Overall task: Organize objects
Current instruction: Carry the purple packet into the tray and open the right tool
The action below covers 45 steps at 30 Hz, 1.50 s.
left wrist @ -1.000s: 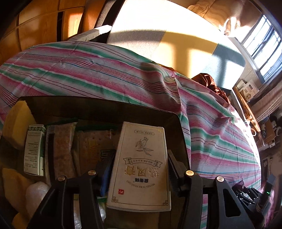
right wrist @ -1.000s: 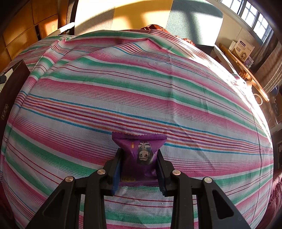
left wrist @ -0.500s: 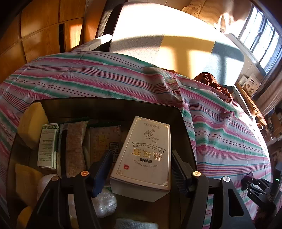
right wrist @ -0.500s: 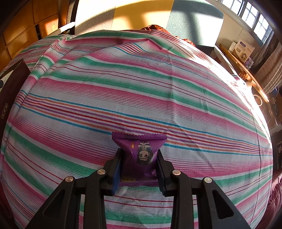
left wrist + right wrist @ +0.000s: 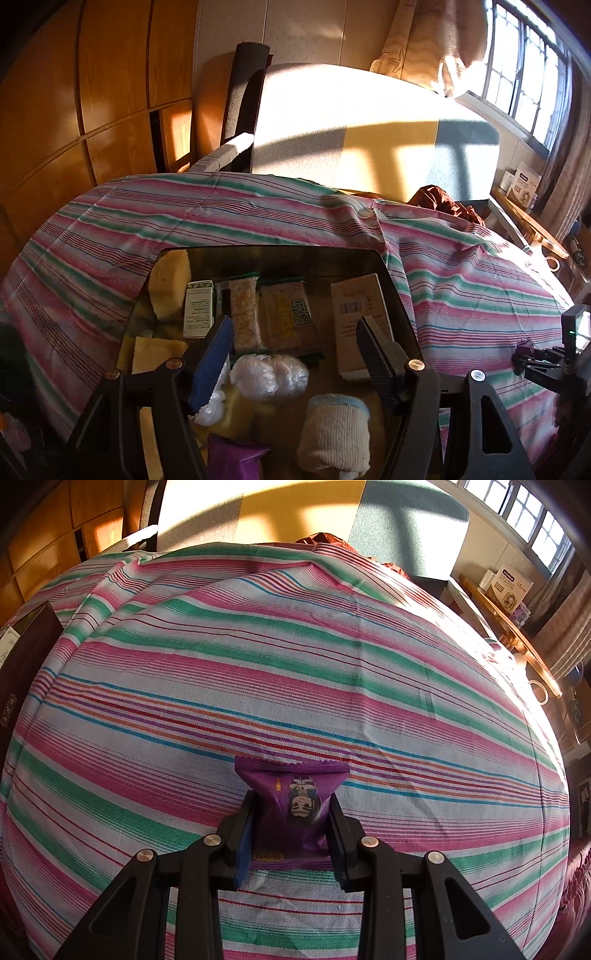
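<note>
My left gripper (image 5: 291, 325) hangs over a dark open box (image 5: 280, 253); its jaws are opening and grip nothing. A beige carton (image 5: 358, 321) lies free in the box at the right, behind the right finger. Beside it lie snack bars (image 5: 245, 310), a small green-white carton (image 5: 199, 308), yellow sponges (image 5: 168, 284), a white plastic-wrapped bundle (image 5: 269, 376), a rolled cream cloth (image 5: 334, 432) and a purple packet (image 5: 236, 458). My right gripper (image 5: 291, 801) is shut on another purple snack packet (image 5: 291, 775), low over the striped cloth (image 5: 295, 664).
The striped cloth (image 5: 221, 218) covers the whole surface around the box. A pale chair back (image 5: 369, 133) stands behind it, and wooden cabinet doors (image 5: 92, 92) at the left. A shelf with small cartons (image 5: 509, 587) runs under the window at the right. The dark box (image 5: 26, 657) shows at the right wrist view's left edge.
The left gripper let go of the beige carton, which now lies in the box at the right. It rose and drew back with wider jaws. The right gripper and its packet stayed still.
</note>
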Available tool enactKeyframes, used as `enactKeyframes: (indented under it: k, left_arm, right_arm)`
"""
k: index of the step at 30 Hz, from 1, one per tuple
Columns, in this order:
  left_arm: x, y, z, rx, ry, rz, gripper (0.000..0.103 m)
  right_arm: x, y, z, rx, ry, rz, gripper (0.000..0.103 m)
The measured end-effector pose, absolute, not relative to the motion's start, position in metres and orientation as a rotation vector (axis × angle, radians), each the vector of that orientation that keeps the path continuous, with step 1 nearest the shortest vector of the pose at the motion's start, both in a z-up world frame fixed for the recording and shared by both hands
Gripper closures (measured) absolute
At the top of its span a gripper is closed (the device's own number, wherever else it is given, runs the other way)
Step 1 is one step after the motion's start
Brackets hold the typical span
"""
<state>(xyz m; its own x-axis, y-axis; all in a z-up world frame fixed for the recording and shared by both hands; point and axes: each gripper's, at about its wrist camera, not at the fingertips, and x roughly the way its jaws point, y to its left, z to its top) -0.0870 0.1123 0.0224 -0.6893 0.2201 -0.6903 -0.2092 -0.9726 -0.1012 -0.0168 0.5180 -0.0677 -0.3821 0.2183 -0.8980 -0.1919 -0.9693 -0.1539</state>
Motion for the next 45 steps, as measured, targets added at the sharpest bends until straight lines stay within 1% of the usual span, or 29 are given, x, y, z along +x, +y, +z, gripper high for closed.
enactKeyframes:
  k: [11,14,20,23,25,27,29,34,38,41,43,45]
  left_arm:
    - [-0.053,0.071,0.038,-1.052,0.007,2.778,0.031]
    - [-0.049,0.062,0.039,-1.052,-0.004,2.786,0.030]
    - [-0.041,0.048,0.038,-1.058,-0.020,2.794,0.030]
    - [-0.037,0.042,0.037,-1.060,-0.021,2.797,0.029]
    - [-0.035,0.038,0.035,-1.067,-0.024,2.801,0.028]
    - [-0.034,0.034,0.033,-1.076,-0.030,2.800,0.028]
    - [-0.032,0.028,0.029,-1.090,-0.038,2.801,0.028]
    - [-0.028,0.008,0.020,-1.133,-0.075,2.818,0.025]
    - [-0.024,-0.010,0.018,-1.141,-0.103,2.848,0.020]
    - [-0.021,-0.021,0.019,-1.140,-0.120,2.867,0.016]
    - [-0.020,-0.028,0.019,-1.144,-0.156,2.861,0.010]
    - [-0.018,-0.033,0.019,-1.135,-0.181,2.865,0.000]
  right_arm:
    - [-0.022,0.515,-0.068,-1.584,-0.082,2.392,0.070]
    - [-0.023,0.512,-0.068,-1.587,-0.102,2.363,0.070]
    - [-0.026,0.503,-0.067,-1.583,-0.118,2.290,0.071]
    - [-0.026,0.499,-0.064,-1.590,-0.081,2.264,0.071]
    - [-0.026,0.493,-0.058,-1.598,0.005,2.290,0.071]
    - [-0.027,0.477,-0.049,-1.591,0.066,2.354,0.071]
    - [-0.030,0.449,-0.035,-1.567,0.083,2.455,0.071]
    - [-0.044,0.358,0.002,-1.510,0.068,2.735,0.070]
    - [-0.057,0.280,0.018,-1.508,-0.002,2.906,0.070]
    - [-0.069,0.234,0.017,-1.535,-0.079,2.966,0.070]
    - [-0.076,0.213,0.010,-1.583,-0.099,2.978,0.070]
    - [-0.080,0.195,0.005,-1.619,-0.109,2.998,0.070]
